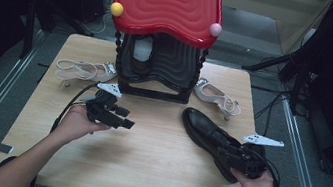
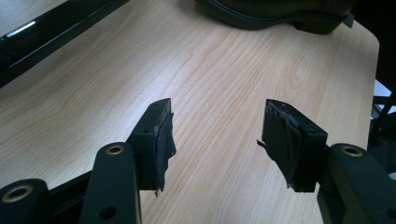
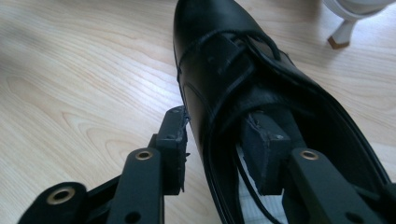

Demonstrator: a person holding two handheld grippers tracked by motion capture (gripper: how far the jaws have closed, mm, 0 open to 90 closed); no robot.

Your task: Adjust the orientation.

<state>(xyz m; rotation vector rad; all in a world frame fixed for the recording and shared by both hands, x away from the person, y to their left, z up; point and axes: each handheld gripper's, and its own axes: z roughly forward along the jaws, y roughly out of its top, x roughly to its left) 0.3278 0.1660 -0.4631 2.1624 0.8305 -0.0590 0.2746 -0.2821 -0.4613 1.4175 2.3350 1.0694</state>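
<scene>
Wooden table [image 1: 156,147] with a black shoe [image 1: 209,130] lying in front of a red-topped black rack [image 1: 164,32].

Right gripper [image 3: 219,149] straddles the shoe's side wall, one jaw inside the opening, one outside, not visibly pressing. Left gripper [image 2: 217,135], left of the shoe, hangs wide and empty above bare wood. White sandals [image 1: 84,70] lie beside the rack.

shoe [image 1: 209,133]: black leather lace-up, glossy
pose: upright on its sole, toe toward the far side
place: right half of the tabletop [image 1: 155,152], near the edge
</scene>
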